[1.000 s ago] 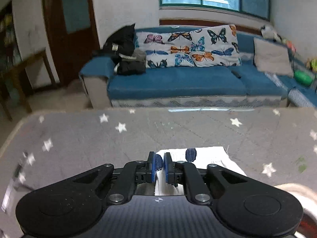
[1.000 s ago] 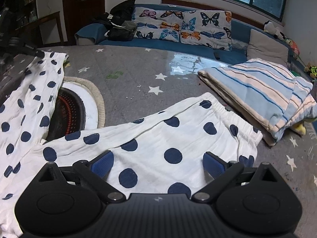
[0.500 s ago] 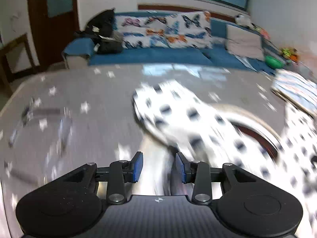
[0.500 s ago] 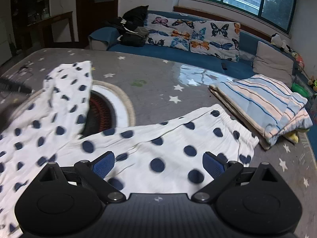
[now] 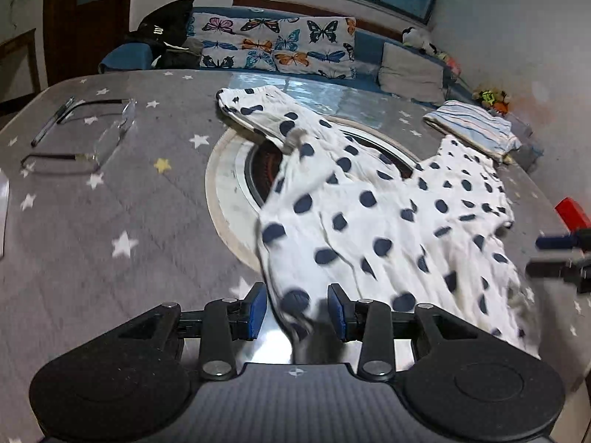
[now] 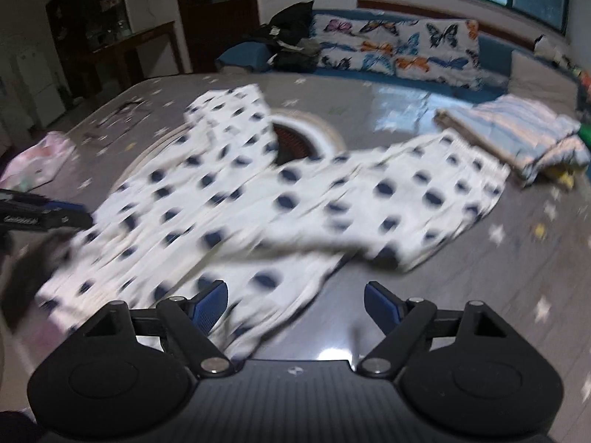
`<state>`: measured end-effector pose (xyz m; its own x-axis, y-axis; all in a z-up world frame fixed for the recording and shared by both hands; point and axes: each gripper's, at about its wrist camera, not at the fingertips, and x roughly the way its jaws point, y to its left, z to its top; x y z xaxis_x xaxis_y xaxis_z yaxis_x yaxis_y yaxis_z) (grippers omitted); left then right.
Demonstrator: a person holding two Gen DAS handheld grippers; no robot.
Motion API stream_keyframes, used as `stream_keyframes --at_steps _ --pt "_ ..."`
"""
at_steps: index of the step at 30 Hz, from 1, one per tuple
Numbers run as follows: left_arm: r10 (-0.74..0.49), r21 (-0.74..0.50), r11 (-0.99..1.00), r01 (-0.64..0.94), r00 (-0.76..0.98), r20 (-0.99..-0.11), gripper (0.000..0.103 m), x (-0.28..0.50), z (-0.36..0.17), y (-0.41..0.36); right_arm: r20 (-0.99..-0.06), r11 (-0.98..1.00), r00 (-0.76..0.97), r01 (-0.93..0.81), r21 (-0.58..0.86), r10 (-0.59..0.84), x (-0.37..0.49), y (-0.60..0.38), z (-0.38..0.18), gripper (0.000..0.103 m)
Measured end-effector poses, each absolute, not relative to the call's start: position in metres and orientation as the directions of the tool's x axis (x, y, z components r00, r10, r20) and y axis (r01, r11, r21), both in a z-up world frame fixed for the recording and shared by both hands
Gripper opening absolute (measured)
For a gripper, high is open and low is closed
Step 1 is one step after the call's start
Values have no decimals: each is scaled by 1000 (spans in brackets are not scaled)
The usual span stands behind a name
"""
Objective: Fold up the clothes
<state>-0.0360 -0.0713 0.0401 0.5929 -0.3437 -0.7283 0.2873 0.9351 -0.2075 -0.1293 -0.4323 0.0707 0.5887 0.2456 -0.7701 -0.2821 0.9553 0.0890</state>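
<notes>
**Polka-dot garment spread on table, both claws parted**

Left wrist view: left gripper (image 5: pixel 297 310) with blue pads apart; a fold of the polka-dot garment (image 5: pixel 388 214) between them, pads not pressed onto it. Garment spread flat across the grey star-print table (image 5: pixel 110 203), partly over the round recessed ring (image 5: pixel 229 170) at table centre. Only here: eyeglasses (image 5: pixel 92 136) and a pen (image 5: pixel 51 122) at far left, sharp enough to identify. Right gripper (image 5: pixel 561 254) visible at the right edge, cut off by the frame.

Right wrist view: right gripper (image 6: pixel 295 302) spread wide, nothing between the pads, garment hem (image 6: pixel 258 221) just ahead of the left pad. Only here: a pink cloth (image 6: pixel 37 162) at the left table edge. Left gripper tip (image 6: pixel 44 214) entering from the left, beside the garment. Striped folded bedding (image 6: pixel 517 136) at far right, seen in both views, just beside the garment's far end.

Hard to make out: right view heavily motion-blurred; dots smeared, contact between left gripper tip and cloth not determinable there. Ring interior mostly hidden under fabric.
</notes>
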Motion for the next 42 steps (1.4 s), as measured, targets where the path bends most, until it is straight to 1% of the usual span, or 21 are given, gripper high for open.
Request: stream_keyframes --at_steps 2,4,5,6,7,8,9,10,11,12,13,15,18,24,26,28,30,35,36,37,42 --pt "-356 -221 931 290 593 -723 37 -46 39 -71 -774 952 578 -288 100 256 -143 -425 65 75" --pt "-361 -226 929 292 589 -723 37 -53 35 -74 -780 953 569 -282 113 261 -152 -421 59 64" --pt "-361 -226 930 291 590 -723 35 -56 34 -75 -784 953 560 -274 129 267 -156 -419 54 61" --pt "-362 -228 929 292 589 -722 31 -58 33 -76 -789 953 551 -266 145 273 -159 -418 50 54" --pt "-367 -230 927 296 588 -721 30 -60 32 -76 -791 954 545 -255 160 278 -162 -417 46 50" --pt "-371 -233 925 300 587 -720 29 -63 31 -77 -787 955 552 -248 162 276 -165 -417 44 49" --pt "-376 -235 923 304 585 -719 25 -65 30 -78 -782 956 559 -244 162 276 -167 -417 44 43" --pt "-378 -238 922 305 584 -718 22 -67 29 -78 -778 954 559 -239 179 286 -168 -417 44 34" --pt "-377 -237 923 303 586 -717 17 -68 27 -79 -774 952 559 -233 197 297 -168 -417 44 30" --pt "-375 -234 924 304 589 -716 12 -69 27 -79 -773 952 559 -230 203 300 -169 -416 44 21" --pt "-373 -230 924 304 593 -714 9 -70 26 -79 -773 953 562 -230 197 295 -170 -414 44 16" --pt "-371 -227 925 305 597 -711 4 -73 25 -80 -769 954 569 -232 188 291 -174 -411 46 11" --pt "-389 -231 916 327 586 -711 3 -84 29 -77 -757 951 580 -246 189 301 -183 -409 55 6" --pt "-408 -222 900 374 549 -730 4 -107 38 -67 -783 936 538 -315 156 312 -217 -403 65 7" --pt "-411 -219 896 386 536 -737 5 -113 40 -64 -794 933 522 -328 150 311 -226 -403 67 14" --pt "-414 -216 892 398 524 -744 8 -118 42 -60 -796 933 522 -328 145 307 -229 -406 71 26" --pt "-415 -212 889 407 519 -747 11 -122 46 -57 -784 938 547 -324 126 294 -229 -413 81 27" --pt "-404 -191 896 400 560 -723 11 -116 61 -54 -744 960 624 -269 83 239 -206 -428 92 30" --pt "-403 -190 898 398 567 -718 11 -114 64 -54 -740 964 634 -256 74 225 -198 -430 90 36" --pt "-404 -193 899 394 572 -714 11 -111 65 -55 -736 968 644 -243 65 211 -191 -433 88 39" --pt "-403 -199 903 381 590 -700 15 -92 64 -61 -732 987 664 -142 77 153 -152 -450 69 39"
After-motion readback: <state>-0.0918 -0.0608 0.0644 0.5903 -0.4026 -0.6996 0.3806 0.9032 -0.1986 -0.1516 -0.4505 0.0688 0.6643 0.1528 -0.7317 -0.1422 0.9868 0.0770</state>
